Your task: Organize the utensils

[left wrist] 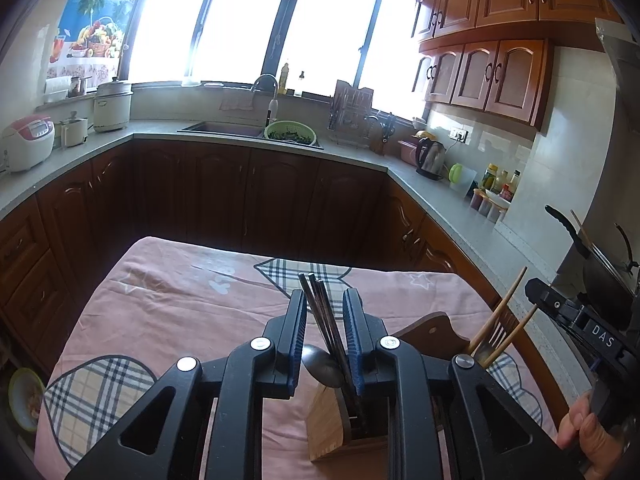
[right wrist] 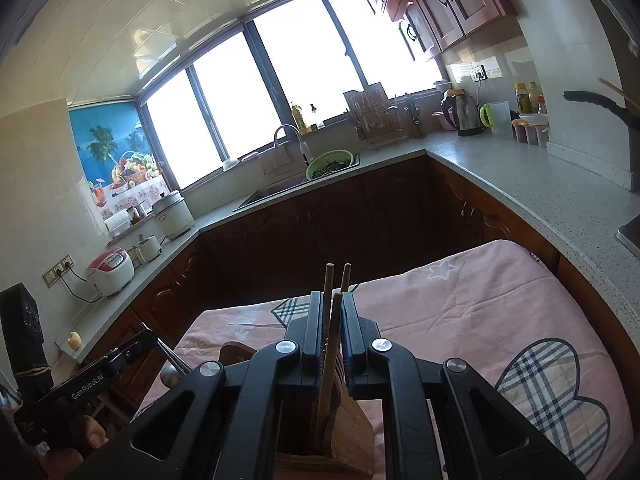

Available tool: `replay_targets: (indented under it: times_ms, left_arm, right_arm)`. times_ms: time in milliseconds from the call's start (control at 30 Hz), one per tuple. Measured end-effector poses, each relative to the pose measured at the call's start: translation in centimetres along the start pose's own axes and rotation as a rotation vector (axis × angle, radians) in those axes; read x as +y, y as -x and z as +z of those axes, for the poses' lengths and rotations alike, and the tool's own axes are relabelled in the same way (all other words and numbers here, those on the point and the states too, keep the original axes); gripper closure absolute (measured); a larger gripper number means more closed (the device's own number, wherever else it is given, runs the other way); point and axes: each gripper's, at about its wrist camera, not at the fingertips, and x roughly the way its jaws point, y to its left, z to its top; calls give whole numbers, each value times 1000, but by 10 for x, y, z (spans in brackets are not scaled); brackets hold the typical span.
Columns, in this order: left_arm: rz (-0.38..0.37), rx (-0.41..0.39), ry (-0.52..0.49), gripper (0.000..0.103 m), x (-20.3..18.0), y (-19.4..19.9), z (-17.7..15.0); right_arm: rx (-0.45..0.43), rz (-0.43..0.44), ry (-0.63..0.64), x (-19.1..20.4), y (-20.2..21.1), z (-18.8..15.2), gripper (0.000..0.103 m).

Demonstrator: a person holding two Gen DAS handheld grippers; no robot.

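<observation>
A wooden utensil holder [left wrist: 326, 412] stands on the pink-clothed table [left wrist: 180, 304]. My left gripper [left wrist: 325, 300] is open around a bundle of dark chopsticks [left wrist: 320, 308] whose lower ends stand in the holder, next to a metal spoon [left wrist: 322, 366]. Wooden chopsticks [left wrist: 502, 320] and a fork [left wrist: 494, 336] stand in another compartment at the right. My right gripper [right wrist: 331, 300] is narrowly open around those wooden chopsticks [right wrist: 330, 344], which stand in the holder [right wrist: 352, 432]; I cannot tell if the pads touch them. The left gripper body [right wrist: 92, 384] shows at lower left.
A wooden board [left wrist: 430, 336] lies behind the holder. Dark cabinets and a grey counter [left wrist: 460, 216] wrap around the table, with a sink [left wrist: 224, 128], green colander [left wrist: 290, 132], kettle [left wrist: 430, 158] and rice cooker [left wrist: 28, 142]. A wok [left wrist: 596, 268] sits at the right.
</observation>
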Motion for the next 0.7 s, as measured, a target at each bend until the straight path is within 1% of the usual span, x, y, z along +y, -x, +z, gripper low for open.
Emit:
replay_targets:
  times_ms: [67, 133, 167, 233, 267, 300, 333, 367, 400, 433, 467, 500, 567, 633, 700]
  left_arm:
    - [-4, -1, -2, 84, -2, 1, 0]
    - [-1, -3, -7, 77, -3, 3, -1]
    - [-1, -3, -8, 74, -3, 4, -1]
    - [1, -9, -8, 57, -2, 8, -4]
    - [4, -14, -9, 53, -2, 11, -6]
    - [9, -17, -10, 43, -1, 13, -7]
    - [19, -18, -8, 28, 0, 15, -8]
    - [29, -24, -4, 22, 1, 18, -9]
    - [35, -34, -4, 20, 1, 21, -11]
    - [40, -34, -8, 20, 1, 23, -13]
    - [45, -28, -12, 19, 1, 24, -15]
    - [54, -20, -13, 15, 1, 25, -17]
    - [62, -17, -14, 13, 0, 30, -21]
    - [74, -13, -14, 9, 0, 36, -26]
    - [71, -13, -11, 8, -2, 45, -29]
  right_arm:
    - [-3, 2, -1, 1, 1, 1, 79]
    - [-5, 6, -5, 1, 2, 1, 74]
    - [-5, 8, -7, 1, 2, 1, 71]
    - [-10, 10, -15, -1, 3, 1, 60]
    - [-14, 9, -21, -3, 4, 1, 50]
    - [-17, 6, -25, -4, 5, 1, 44]
    - [-19, 0, -28, -5, 6, 1, 42]
    - [-19, -4, -30, -6, 6, 1, 37]
    - [-20, -5, -32, -7, 7, 1, 32]
    - [-20, -4, -34, -7, 8, 1, 30]
    - [-21, -5, -35, -8, 9, 0, 23]
    - [-22, -5, -34, -7, 10, 0, 14]
    - [-30, -5, -27, -6, 14, -2, 3]
    - [-31, 8, -20, -3, 19, -4, 2]
    - [-29, 18, -13, 0, 25, -8, 2]
